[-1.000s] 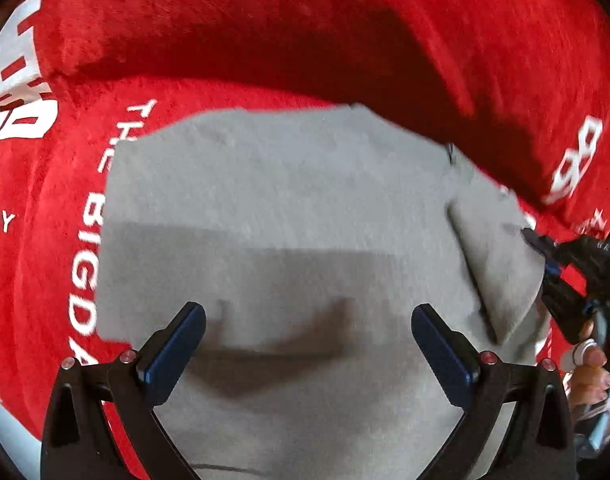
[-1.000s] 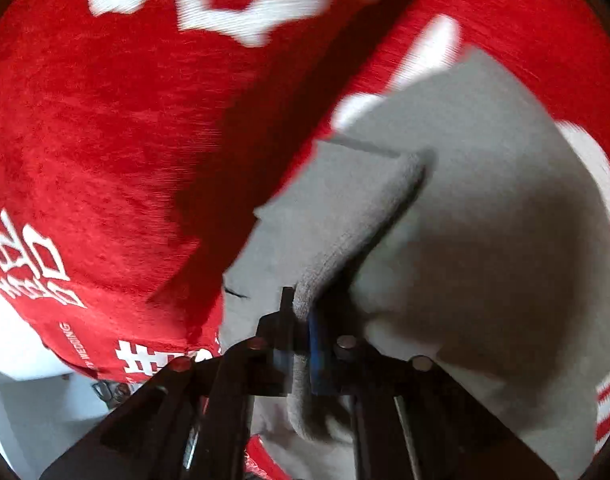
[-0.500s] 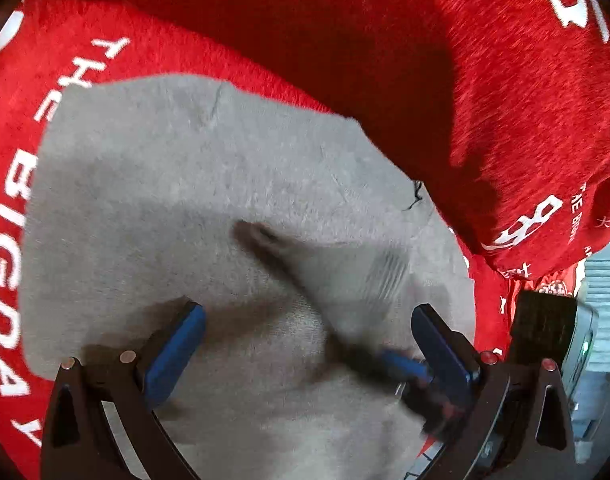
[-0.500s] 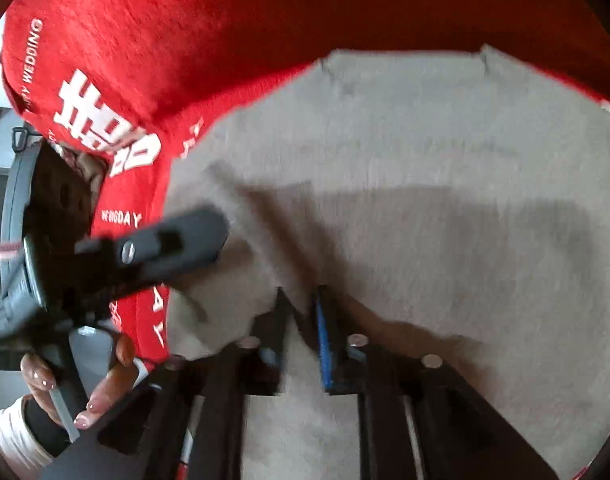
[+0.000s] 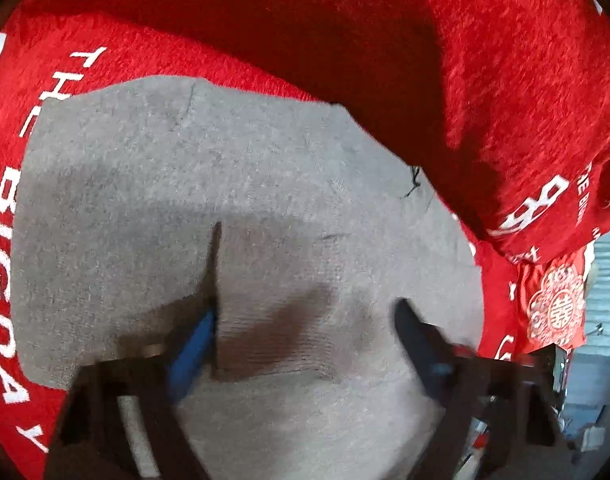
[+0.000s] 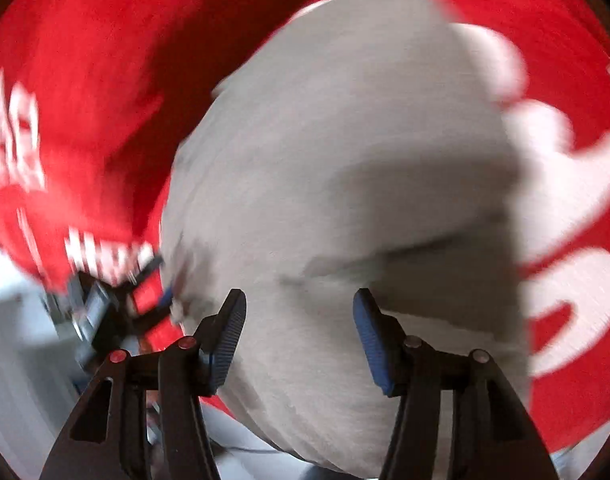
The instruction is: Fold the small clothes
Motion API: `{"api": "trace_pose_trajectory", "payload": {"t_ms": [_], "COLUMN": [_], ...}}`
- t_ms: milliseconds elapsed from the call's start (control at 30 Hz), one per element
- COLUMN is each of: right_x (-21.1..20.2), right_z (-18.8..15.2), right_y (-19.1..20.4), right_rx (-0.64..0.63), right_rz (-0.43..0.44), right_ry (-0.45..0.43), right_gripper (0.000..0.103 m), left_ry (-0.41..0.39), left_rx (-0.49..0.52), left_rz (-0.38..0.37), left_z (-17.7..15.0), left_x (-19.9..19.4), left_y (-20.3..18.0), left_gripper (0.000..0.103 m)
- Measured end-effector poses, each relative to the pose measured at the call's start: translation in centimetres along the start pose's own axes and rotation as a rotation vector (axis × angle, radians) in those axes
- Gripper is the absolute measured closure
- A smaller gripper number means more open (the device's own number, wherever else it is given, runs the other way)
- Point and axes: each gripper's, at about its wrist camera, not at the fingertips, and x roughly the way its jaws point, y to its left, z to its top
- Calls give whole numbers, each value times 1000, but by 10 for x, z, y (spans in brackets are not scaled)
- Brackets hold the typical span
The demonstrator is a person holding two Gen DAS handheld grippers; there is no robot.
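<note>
Grey cloth [image 5: 233,200] lies flat on a red blanket [image 5: 505,80] w/ white lettering. A folded flap sits on the cloth's near half, its straight edge running away from the camera. Left gripper [image 5: 305,328] is over that flap, jaws partway apart and closing, flap between them but pads not clearly pressing. Right gripper [image 6: 299,320] hovers above the cloth's near edge, jaws opening, nothing held; view blurred. Left looks nearer the flap, so prob. the one to grip next.

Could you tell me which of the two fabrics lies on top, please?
The grey cloth: it is plain and lies spread over the red cloth, which bears white lettering.
</note>
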Motion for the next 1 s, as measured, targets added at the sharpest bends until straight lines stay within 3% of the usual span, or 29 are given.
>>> {"api": "trace_pose_trajectory", "payload": {"t_ms": [33, 67, 100, 167, 200, 233, 267, 433, 500, 633, 767, 800, 867, 933, 1000], "right_x": [-4, -6, -9, -15, -18, -21, -18, -40, -43, -25, -31, -33, -47, -65, -86], "right_z": [1, 5, 8, 13, 15, 16, 19, 33, 40, 44, 29, 24, 15, 15, 27], "right_y": [-10, -18, -25, -36, -41, -43, -32, -25, -32, -36, -31, -27, -21, -20, -30], "right_rx": [42, 88, 117, 173, 196, 200, 179, 41, 28, 17, -58, -86, -139, -146, -87], "right_rz": [14, 42, 64, 102, 120, 126, 118, 51, -4, -46, -98, -100, -80, -16, 51], "right_ry": [-23, -54, -79, -133, -157, -176, -184, -200, -201, -121, -23, -7, 3, -32, -113], "right_gripper": [43, 43, 43, 44, 62, 88, 97, 97, 97, 95, 74, 68, 66, 66, 59], "left_ry": [11, 20, 25, 28, 16, 3, -6, -14, -9, -11, -33, -43, -54, -59, -60], "left_rx": [1, 5, 11, 20, 24, 29, 33, 65, 66, 65, 91, 100, 115, 138, 167], "left_rz": [7, 13, 14, 1, -6, -19, -24, 10, 47, 113, 206, 231, 246, 256, 265], "left_z": [0, 0, 1, 0, 0, -1, -2, -9, -12, -18, -20, -19, -18, -16, -14], "left_x": [3, 5, 7, 7, 4, -1, -5, -11, -7, -7, -23, -30, -39, -44, -46], "left_y": [-2, -4, -6, -9, -11, -12, -12, -13, -10, 1, 6, 6, 4, -4, -14], "left_gripper": [42, 58, 82, 85, 86, 86, 87, 88, 93, 93, 93, 93, 93, 93, 93]}}
